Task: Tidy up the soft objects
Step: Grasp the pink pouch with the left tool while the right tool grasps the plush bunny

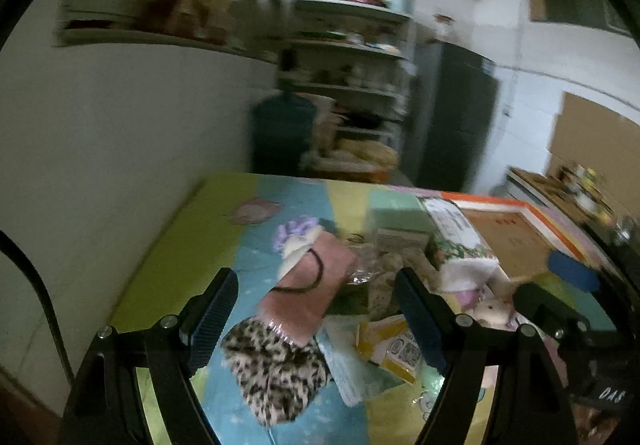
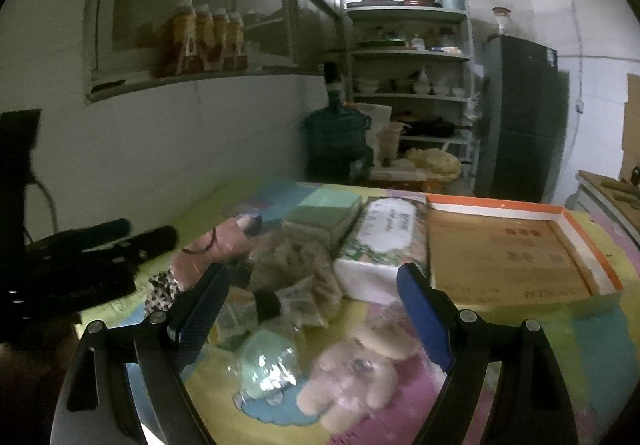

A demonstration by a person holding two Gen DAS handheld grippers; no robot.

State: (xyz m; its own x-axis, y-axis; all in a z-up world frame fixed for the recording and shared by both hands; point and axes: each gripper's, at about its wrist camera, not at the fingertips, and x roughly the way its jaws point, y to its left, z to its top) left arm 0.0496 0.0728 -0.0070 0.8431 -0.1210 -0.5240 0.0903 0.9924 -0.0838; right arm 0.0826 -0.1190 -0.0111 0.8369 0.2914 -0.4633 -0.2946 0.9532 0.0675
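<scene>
Plush toy point(image 2: 356, 377) nearest on mat point(image 2: 560, 365), wrapped ball point(image 2: 266, 365) just left of it. Tissue pack point(image 2: 380, 249) behind, open box point(image 2: 508, 249) to its right, foam block point(image 2: 326, 211) to its left. Pouch point(image 1: 306, 285) farther left, leopard scrunchie point(image 1: 276, 369) at its near end.

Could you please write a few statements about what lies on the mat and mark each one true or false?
1. Both grippers, left gripper and right gripper, are open and hold nothing. True.
2. The cardboard box is packed with toys. False: its bare inside shows.
3. The plush toy lies on the mat near the right gripper. True.
4. The tissue pack sits inside the box. False: it lies beside it on the mat.
5. The leopard-print item lies below the left gripper. True.
</scene>
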